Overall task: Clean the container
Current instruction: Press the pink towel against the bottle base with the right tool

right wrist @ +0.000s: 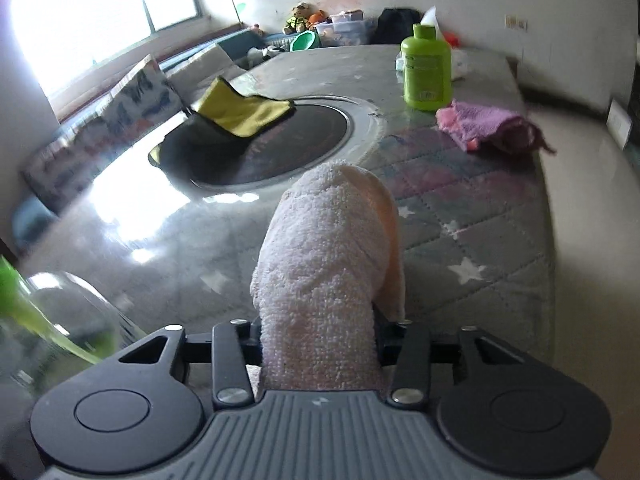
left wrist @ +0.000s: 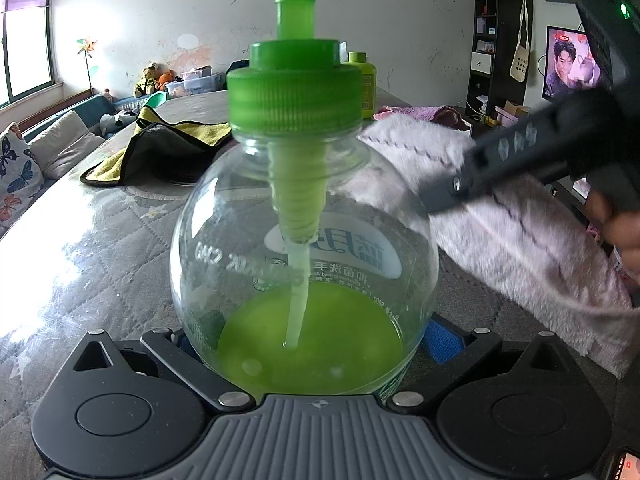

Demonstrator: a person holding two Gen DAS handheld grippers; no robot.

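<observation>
A clear round soap bottle [left wrist: 304, 264] with a green pump cap [left wrist: 294, 84] and green liquid at the bottom fills the left wrist view. My left gripper [left wrist: 316, 344] is shut on its lower body, holding it upright. My right gripper [right wrist: 320, 344] is shut on a pale pink towel [right wrist: 328, 264], which wraps over its fingers. In the left wrist view the towel [left wrist: 512, 216] and the right gripper [left wrist: 520, 152] are against the bottle's right side. The bottle shows blurred at the lower left of the right wrist view [right wrist: 60, 320].
The quilted grey table [right wrist: 460, 216] has a round black hob [right wrist: 288, 148] in it. A yellow and grey cloth [right wrist: 240, 112] lies on the hob's left edge. A lime green bottle [right wrist: 426, 68] and a purple cloth [right wrist: 484, 124] lie at the far right. A sofa with cushions [left wrist: 24, 164] stands to the left.
</observation>
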